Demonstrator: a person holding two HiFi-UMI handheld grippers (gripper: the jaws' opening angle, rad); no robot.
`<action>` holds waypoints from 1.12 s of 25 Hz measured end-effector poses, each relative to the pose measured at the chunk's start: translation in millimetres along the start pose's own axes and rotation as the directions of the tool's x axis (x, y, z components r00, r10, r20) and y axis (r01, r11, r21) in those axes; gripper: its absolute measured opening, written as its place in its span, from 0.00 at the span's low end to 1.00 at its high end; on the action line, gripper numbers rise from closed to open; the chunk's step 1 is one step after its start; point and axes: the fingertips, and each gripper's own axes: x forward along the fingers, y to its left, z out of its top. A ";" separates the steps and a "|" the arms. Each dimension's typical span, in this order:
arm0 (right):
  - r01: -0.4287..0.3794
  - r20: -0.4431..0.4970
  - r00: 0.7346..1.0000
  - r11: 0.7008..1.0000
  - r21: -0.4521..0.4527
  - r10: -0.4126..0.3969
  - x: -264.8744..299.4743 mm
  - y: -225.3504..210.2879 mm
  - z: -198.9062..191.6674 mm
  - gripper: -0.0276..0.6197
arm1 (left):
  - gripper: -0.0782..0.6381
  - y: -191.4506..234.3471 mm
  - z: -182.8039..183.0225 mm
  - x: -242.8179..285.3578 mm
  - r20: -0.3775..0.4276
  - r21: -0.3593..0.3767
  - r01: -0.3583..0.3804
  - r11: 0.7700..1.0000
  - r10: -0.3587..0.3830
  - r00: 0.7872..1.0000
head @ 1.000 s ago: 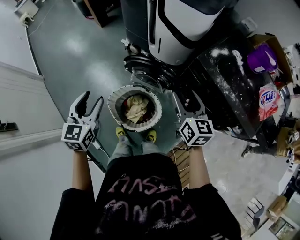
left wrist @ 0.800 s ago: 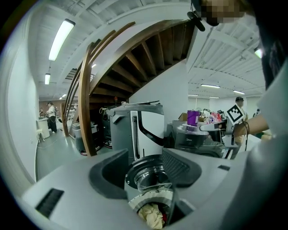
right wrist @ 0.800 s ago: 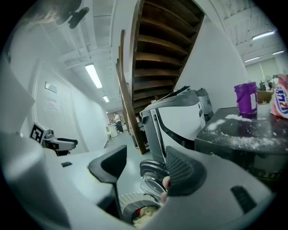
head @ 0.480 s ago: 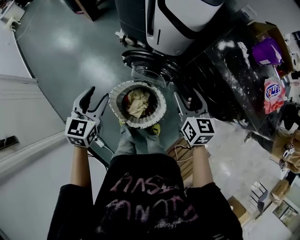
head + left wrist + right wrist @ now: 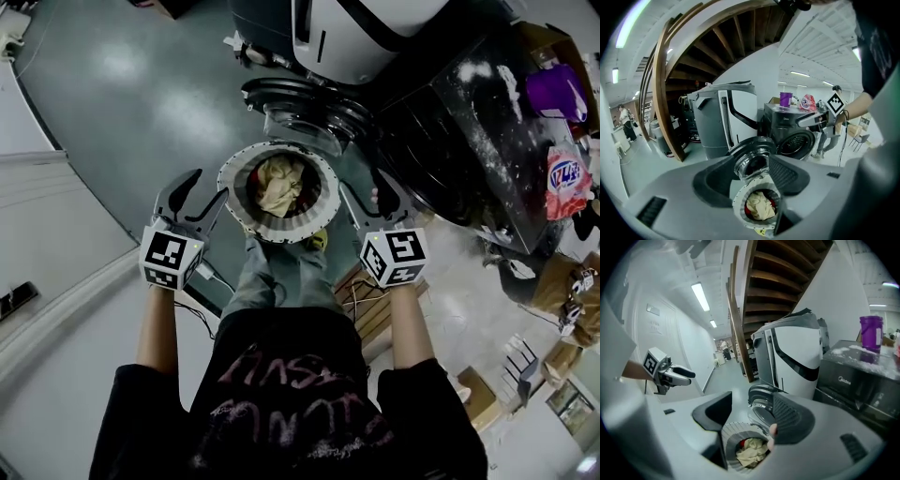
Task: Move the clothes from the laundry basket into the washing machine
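A round white laundry basket (image 5: pixel 281 232) stands on the floor in front of my feet. It holds a cream cloth (image 5: pixel 278 187) on top of red clothes. The dark front-loading washing machine (image 5: pixel 469 141) is at the right, and its round glass door (image 5: pixel 305 108) hangs open just beyond the basket. My left gripper (image 5: pixel 202 187) is open and empty beside the basket's left rim. On the opposite side, my right gripper (image 5: pixel 368 192) is open and empty too. In the left gripper view the basket (image 5: pixel 740 220) lies between and below the jaws, and in the right gripper view the basket (image 5: pixel 729 437) does too.
A tall white and grey appliance (image 5: pixel 356 37) stands behind the door. A purple bottle (image 5: pixel 553 94) and a detergent bag (image 5: pixel 565 183) sit on the washing machine. A wooden slatted piece (image 5: pixel 370 314) and a cable lie by my right leg. Boxes crowd the far right.
Both grippers have sunk and come closer to the basket's rim, one on each side. Their jaws stand as wide as before. The clothes have not moved.
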 end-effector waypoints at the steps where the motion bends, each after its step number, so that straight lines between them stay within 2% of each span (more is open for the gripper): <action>1: -0.013 -0.011 1.000 1.000 -0.004 0.013 3.5 2.4 -4.5 0.47 | 0.45 -2.0 -6.2 4.5 -0.018 0.007 0.017 1.000 -0.017 1.000; 5: -0.052 -0.063 0.997 0.998 -0.047 0.049 17.7 7.5 -26.2 0.47 | 0.45 -8.4 -22.0 23.3 -0.069 0.063 0.082 0.995 -0.077 0.995; 11: -0.100 -0.176 0.981 0.991 -0.085 0.084 37.1 10.3 -77.9 0.47 | 0.45 -10.4 -59.9 47.7 -0.149 0.084 0.141 0.986 -0.128 0.981; 18: -0.237 -0.343 0.924 0.958 -0.161 0.171 63.9 25.4 -152.3 0.47 | 0.46 -18.6 -112.4 71.9 -0.259 0.156 0.246 0.957 -0.201 0.945; 22: -0.273 -0.397 0.898 0.947 -0.167 0.189 82.0 27.7 -186.9 0.47 | 0.46 -23.0 -151.0 87.0 -0.348 0.238 0.318 0.918 -0.225 0.910; 26: -0.350 -0.487 0.850 0.907 -0.236 0.201 91.5 30.6 -228.2 0.47 | 0.46 -29.6 -187.0 98.6 -0.429 0.321 0.418 0.850 -0.263 0.864; 28: -0.377 -0.529 0.825 0.891 -0.254 0.198 95.7 28.7 -248.5 0.47 | 0.46 -30.6 -204.5 105.2 -0.461 0.335 0.452 0.827 -0.275 0.844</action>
